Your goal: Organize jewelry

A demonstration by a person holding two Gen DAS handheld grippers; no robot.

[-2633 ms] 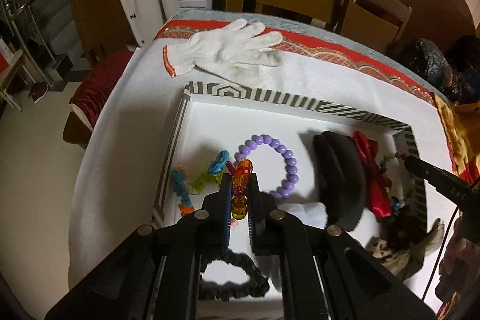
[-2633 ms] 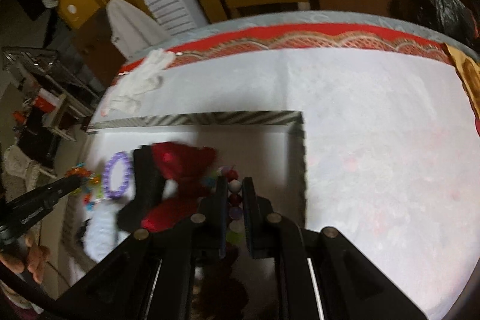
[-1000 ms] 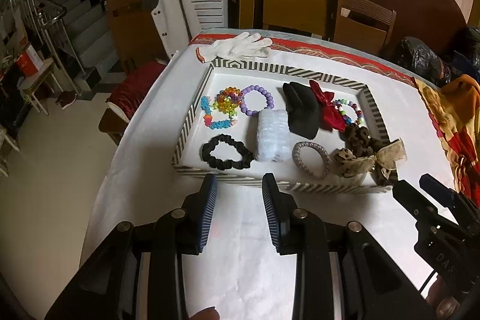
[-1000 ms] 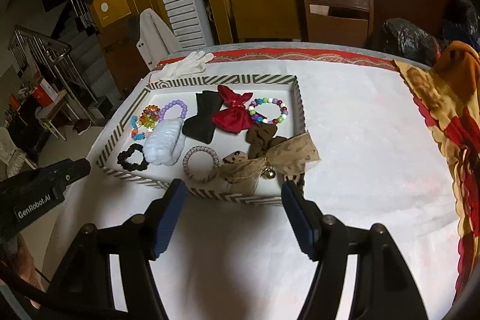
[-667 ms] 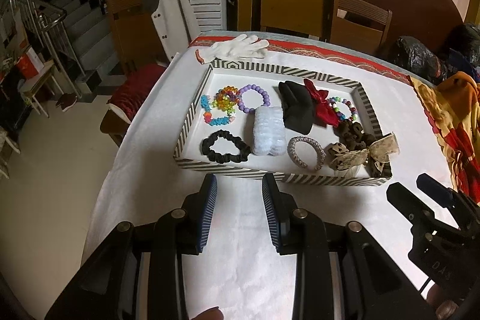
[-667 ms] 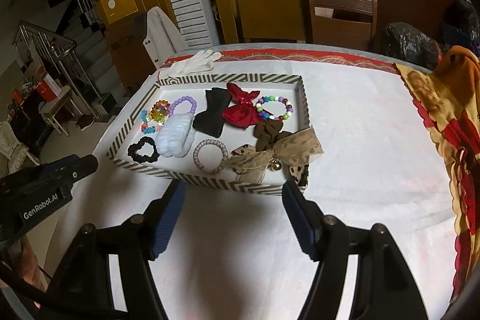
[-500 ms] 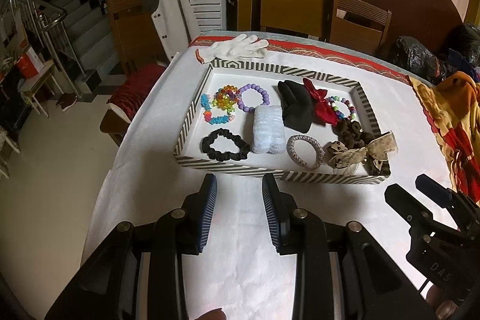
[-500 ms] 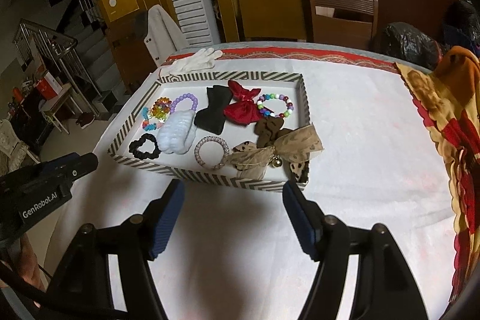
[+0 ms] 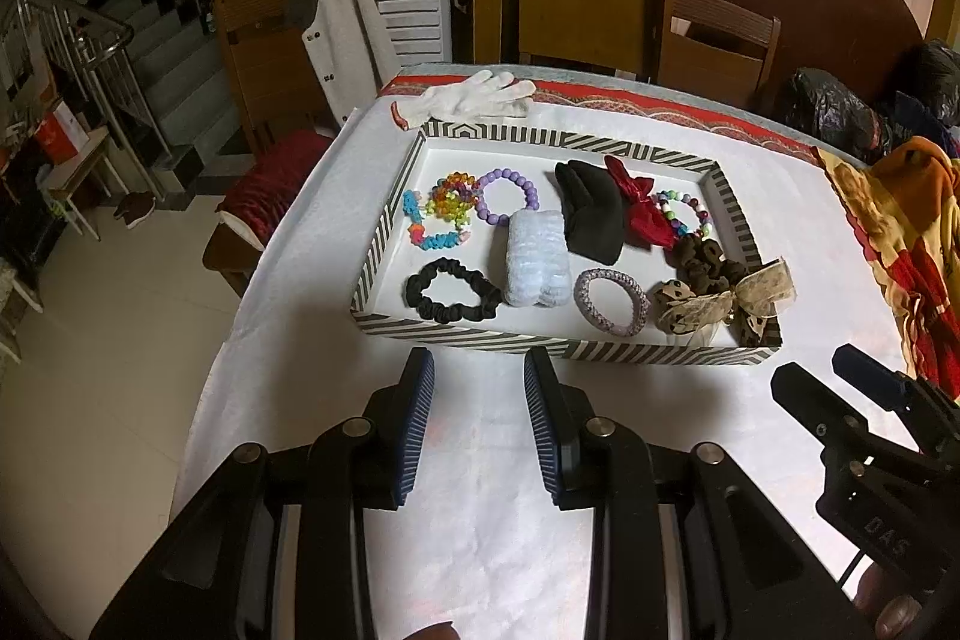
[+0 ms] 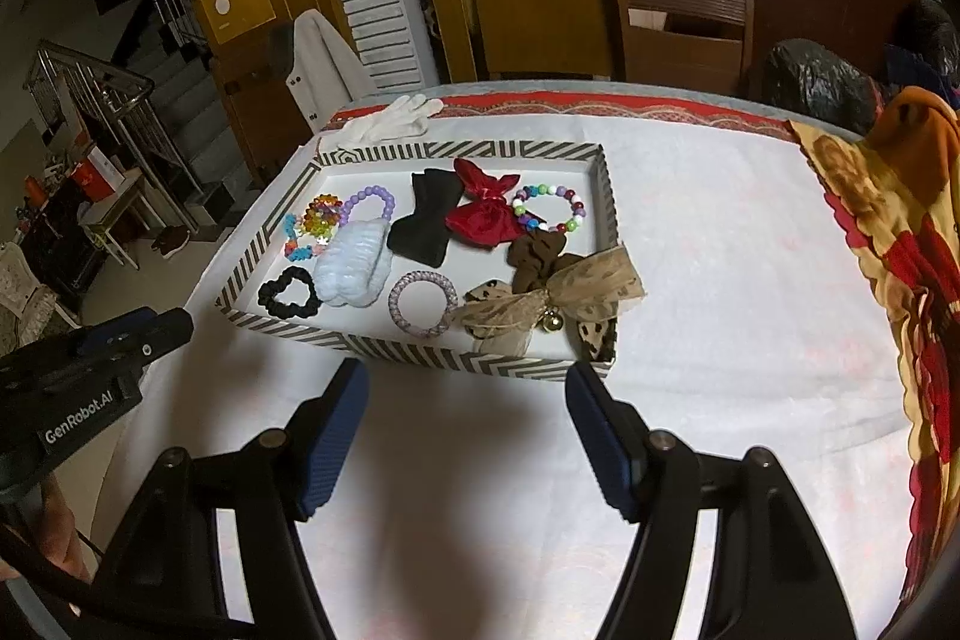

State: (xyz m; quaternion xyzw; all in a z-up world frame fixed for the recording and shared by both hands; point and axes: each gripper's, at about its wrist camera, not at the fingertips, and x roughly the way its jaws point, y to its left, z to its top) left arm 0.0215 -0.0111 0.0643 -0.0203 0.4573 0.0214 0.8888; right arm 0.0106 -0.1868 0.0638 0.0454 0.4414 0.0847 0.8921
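Your left claw (image 9: 477, 370) hangs over the white-clothed desk (image 9: 480, 550) just short of the striped tray (image 9: 540, 343), jaws parted and empty; your right claw (image 10: 465, 388) sits beside it, spread wider and also holding nothing. Everything that counts as jewelry already lies inside the tray, so by my reading the sorting is close to done.

If you go back in, expect all of it to be light. The purple bead bracelet (image 9: 505, 196), the multicolored bead bracelet (image 9: 681, 211) and the orange-and-green cluster (image 9: 450, 196) are hard, round and likely slippery: pinch across the strand on a free arc, not on a single bead, or it may squirt out. The first two probably ride on elastic and will sag when lifted. The blue plastic chain (image 9: 429, 229) looks loose-jointed and will dangle.

The black scrunchie (image 9: 453, 289) and the brown one (image 9: 702, 265) are soft and squash flat; close fully on one side of the loop. The lilac woven bangle (image 9: 612, 292) looks stiffer, so take its near rim.

The black bow (image 9: 588, 211) and red bow (image 9: 639, 211) overlap, and the red one touches the beads, so grip at the knot and lift slowly. The leopard-print ribbon bow (image 10: 549, 301) drapes over the tray's near right corner and carries a small bell (image 10: 555, 321); take its knot. The pale blue ribbed bundle (image 9: 533, 259) is bulky and soft.
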